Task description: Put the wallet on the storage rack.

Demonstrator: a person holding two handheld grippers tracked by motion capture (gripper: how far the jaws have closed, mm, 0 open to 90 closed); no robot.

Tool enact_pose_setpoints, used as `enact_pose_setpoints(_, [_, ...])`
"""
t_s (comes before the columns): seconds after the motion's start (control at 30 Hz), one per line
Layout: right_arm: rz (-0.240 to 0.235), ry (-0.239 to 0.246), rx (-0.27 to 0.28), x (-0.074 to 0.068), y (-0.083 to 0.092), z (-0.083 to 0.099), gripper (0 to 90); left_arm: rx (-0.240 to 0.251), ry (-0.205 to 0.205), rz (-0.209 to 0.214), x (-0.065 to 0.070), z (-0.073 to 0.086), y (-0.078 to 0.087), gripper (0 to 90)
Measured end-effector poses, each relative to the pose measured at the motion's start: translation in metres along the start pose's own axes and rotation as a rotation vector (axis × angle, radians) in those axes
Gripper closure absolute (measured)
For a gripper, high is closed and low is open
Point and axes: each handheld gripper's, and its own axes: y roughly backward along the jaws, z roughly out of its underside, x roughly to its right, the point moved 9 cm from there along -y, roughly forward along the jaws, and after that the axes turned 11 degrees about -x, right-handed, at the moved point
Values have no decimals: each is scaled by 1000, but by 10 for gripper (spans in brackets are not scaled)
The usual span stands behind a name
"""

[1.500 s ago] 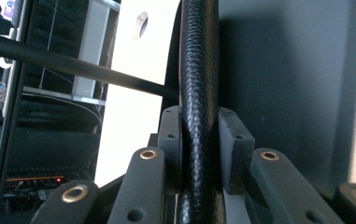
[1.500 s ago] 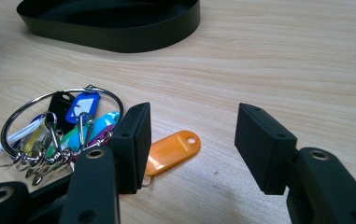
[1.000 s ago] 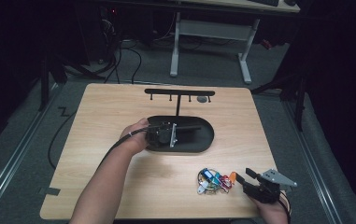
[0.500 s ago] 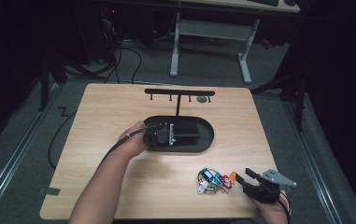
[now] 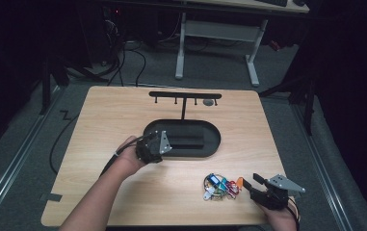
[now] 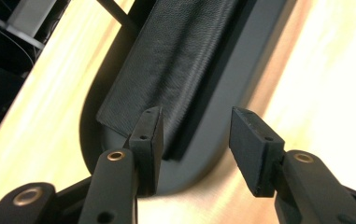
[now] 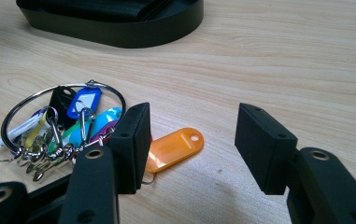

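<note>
The left tongs [image 5: 153,147] hover at the left end of the oval black tray [image 5: 214,144] in the middle of the tabletop [image 5: 104,120]. Their jaws have just been opening and stand spread with nothing between them, so the folded black pouch [image 6: 166,65] looks freshly set down in the tray. The right tongs [image 7: 192,144], also spread and empty, wait near the front right corner beside one ring of colored key tags [image 5: 221,186], the orange tag [image 7: 173,147] nearest. Next probably calls for pinching a tag. One hook rack [image 5: 185,96] stands behind the tray.
</note>
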Motion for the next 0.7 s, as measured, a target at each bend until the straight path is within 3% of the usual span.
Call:
enact_pose_setpoints(0.1, [1,-1,-1,0,0,0,463,20,39,17,8,13,6,554])
enact_pose_setpoints(0.2, [1,5,-3,0,-1,1,463,5,83,58,17,30,7,543])
enact_pose_setpoints(0.43, [1,14,-5,-1,-2,0,463,52,151,62,32,66,15,537])
enact_pose_setpoints(0.5, [-2,13,-6,-1,-2,0,463,63,188,58,34,75,17,534])
enact_pose_setpoints(0.7, [-6,24,-8,-3,-2,0,462,112,314,106,48,99,34,486])
